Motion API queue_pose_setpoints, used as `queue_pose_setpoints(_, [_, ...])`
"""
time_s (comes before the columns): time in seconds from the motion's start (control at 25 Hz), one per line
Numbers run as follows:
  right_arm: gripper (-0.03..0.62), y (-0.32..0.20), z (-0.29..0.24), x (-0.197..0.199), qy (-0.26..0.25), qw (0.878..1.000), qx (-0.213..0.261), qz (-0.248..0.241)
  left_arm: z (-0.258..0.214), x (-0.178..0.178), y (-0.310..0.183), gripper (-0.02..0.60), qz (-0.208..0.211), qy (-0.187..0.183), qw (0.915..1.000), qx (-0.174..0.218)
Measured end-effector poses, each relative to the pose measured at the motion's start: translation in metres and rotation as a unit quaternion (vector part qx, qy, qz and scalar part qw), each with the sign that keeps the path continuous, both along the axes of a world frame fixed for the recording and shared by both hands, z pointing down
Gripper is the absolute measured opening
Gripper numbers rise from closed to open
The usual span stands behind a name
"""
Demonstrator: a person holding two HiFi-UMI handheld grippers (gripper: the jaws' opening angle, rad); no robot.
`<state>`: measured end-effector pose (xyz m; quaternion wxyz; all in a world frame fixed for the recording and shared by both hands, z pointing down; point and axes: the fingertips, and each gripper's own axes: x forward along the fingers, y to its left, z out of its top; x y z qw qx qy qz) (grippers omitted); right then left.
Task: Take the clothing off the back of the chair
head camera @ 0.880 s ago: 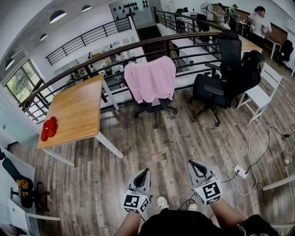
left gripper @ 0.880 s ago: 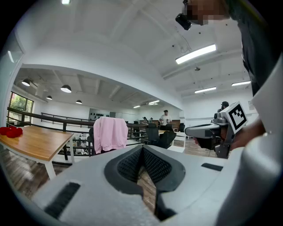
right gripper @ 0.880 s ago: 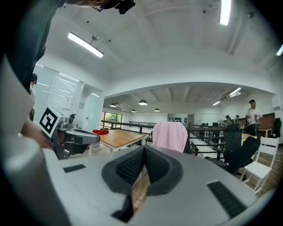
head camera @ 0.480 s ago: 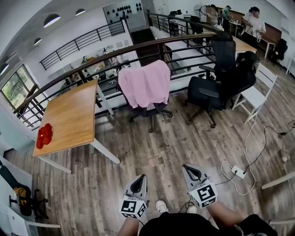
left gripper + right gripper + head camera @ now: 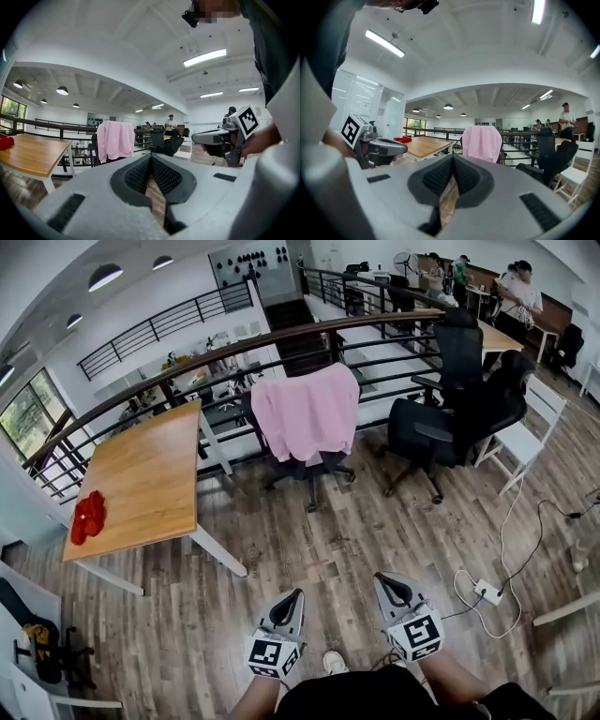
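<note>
- Saw soft pink clothing (image 5: 307,413) draped in loose folds over the back of a dark swivel chair (image 5: 317,465), upper centre of head view.
- Noted plank-wood floor (image 5: 319,540) and smooth wooden table (image 5: 141,479) at left.
- Found left gripper (image 5: 296,594) and right gripper (image 5: 382,578) at bottom centre, ribbed dark pads (image 5: 137,175) pressed together, empty, well apart from the clothing.

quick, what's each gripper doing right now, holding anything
left gripper: closed, holding nothing
right gripper: closed, holding nothing
</note>
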<state>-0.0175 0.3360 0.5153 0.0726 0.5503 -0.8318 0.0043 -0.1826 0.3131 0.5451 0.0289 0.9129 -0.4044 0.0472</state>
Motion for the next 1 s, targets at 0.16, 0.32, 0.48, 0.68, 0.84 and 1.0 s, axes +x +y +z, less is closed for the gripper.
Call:
queue_pose_setpoints(0.16, [0.003, -0.012, -0.012, -0.023, 0.017, 1.000, 0.021, -0.004, -0.005, -0.031, -0.016, 0.015, -0.003, 0.008, 1.0000, 0.001])
queue_pose_setpoints(0.32, [0.003, -0.026, -0.018, -0.022, 0.016, 1.000, 0.014, 0.014, -0.010, -0.047, -0.027, 0.015, -0.019, 0.041, 0.9989, -0.011])
queue_pose_setpoints(0.48, [0.003, -0.044, -0.018, -0.024, 0.009, 1.000, 0.012, 0.013, -0.008, -0.050, -0.039, 0.015, -0.019, 0.033, 0.9992, -0.013])
queue_pose_setpoints(0.68, [0.003, -0.074, -0.010, -0.022, 0.002, 1.000, -0.001, 0.009, 0.003, -0.052, -0.065, 0.015, -0.027, 0.024, 0.9990, -0.027])
queue_pose_setpoints(0.84, [0.004, -0.107, -0.006, -0.008, -0.004, 1.000, -0.003, 0.006, 0.005, -0.040, -0.099, 0.015, -0.031, 0.017, 0.9990, -0.026])
queue_pose_setpoints(1.0, [0.003, -0.153, -0.012, 0.016, -0.015, 1.000, 0.001, 0.007, -0.002, -0.015, -0.142, 0.015, -0.029, 0.008, 0.9994, -0.018])
